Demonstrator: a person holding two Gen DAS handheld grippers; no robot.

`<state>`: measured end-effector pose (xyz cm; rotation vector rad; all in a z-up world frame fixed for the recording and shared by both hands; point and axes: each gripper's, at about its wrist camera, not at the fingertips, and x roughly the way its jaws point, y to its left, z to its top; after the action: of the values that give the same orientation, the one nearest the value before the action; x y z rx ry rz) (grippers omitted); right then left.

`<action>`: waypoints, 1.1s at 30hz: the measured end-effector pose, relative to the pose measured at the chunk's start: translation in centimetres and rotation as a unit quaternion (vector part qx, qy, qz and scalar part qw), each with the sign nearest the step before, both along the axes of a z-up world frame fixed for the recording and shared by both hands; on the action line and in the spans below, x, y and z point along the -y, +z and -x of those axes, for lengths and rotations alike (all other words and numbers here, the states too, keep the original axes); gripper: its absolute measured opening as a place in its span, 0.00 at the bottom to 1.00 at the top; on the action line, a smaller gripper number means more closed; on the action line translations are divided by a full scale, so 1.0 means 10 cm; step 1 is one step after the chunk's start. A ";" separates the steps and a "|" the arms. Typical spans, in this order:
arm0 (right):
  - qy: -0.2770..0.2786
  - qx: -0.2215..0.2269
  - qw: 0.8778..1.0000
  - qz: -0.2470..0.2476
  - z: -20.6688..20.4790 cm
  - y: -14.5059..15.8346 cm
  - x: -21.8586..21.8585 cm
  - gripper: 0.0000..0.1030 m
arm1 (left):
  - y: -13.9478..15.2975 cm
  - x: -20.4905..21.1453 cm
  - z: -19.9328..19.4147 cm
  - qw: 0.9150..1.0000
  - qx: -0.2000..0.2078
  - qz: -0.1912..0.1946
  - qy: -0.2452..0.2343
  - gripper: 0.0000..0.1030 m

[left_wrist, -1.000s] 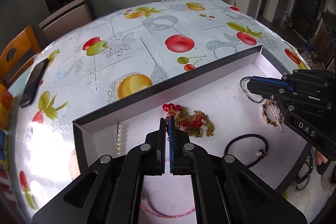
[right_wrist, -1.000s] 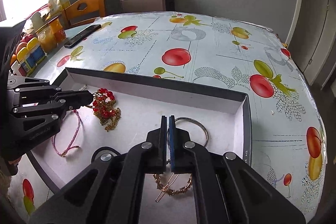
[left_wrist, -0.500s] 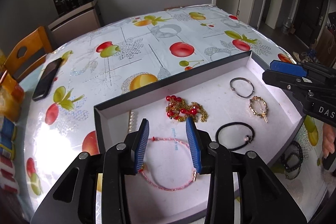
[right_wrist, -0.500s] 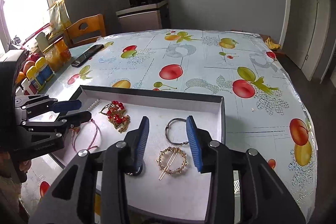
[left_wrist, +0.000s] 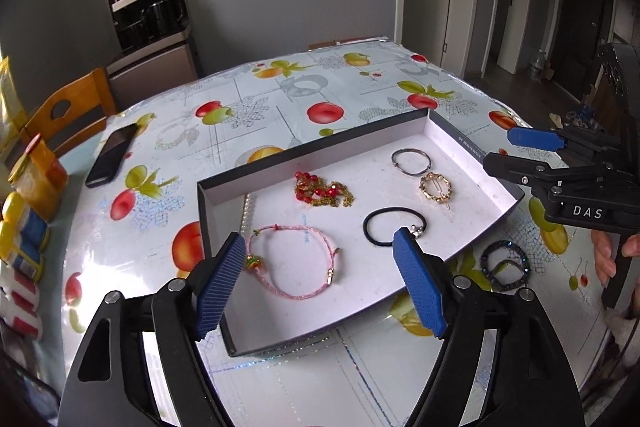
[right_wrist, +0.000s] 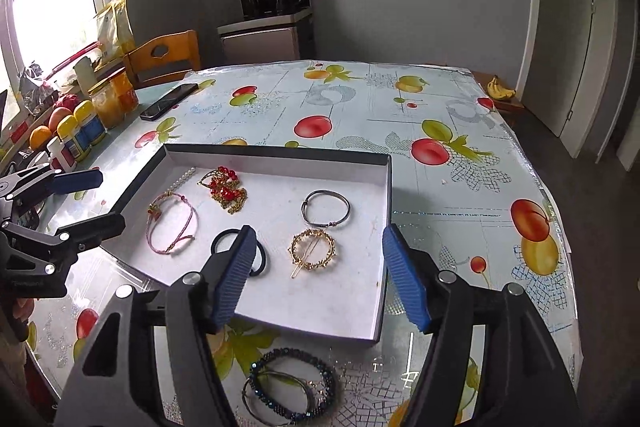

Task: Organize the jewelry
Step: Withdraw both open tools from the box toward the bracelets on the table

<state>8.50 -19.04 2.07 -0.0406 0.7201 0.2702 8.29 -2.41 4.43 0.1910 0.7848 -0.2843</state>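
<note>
A shallow black box with a white floor lies on the table. In it are a pink cord bracelet, a red and gold beaded piece, a silver bangle, a gold ring clip, a black hair tie and a pearl strand. A dark blue beaded bracelet lies on the table outside the box. My left gripper and right gripper are both open, empty, above the box's near edge.
A black phone lies at the far left of the fruit-print tablecloth. Jars and bottles line the left edge by a wooden chair. A cabinet with a kettle stands at the wall. Bananas lie beyond the far corner.
Both grippers went from shut to wide open and pulled back and up from the box. The red and gold piece now lies free on the box floor.
</note>
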 end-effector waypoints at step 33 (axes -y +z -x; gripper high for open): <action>0.000 -0.029 1.000 0.009 0.85 -0.45 0.44 0.87 | -0.55 0.09 0.72 0.999 -0.035 0.004 -0.013 0.88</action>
<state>0.03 -23.48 -2.38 -0.0500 0.7792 0.2662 1.05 -3.36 -1.11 0.1847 0.8506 -0.3207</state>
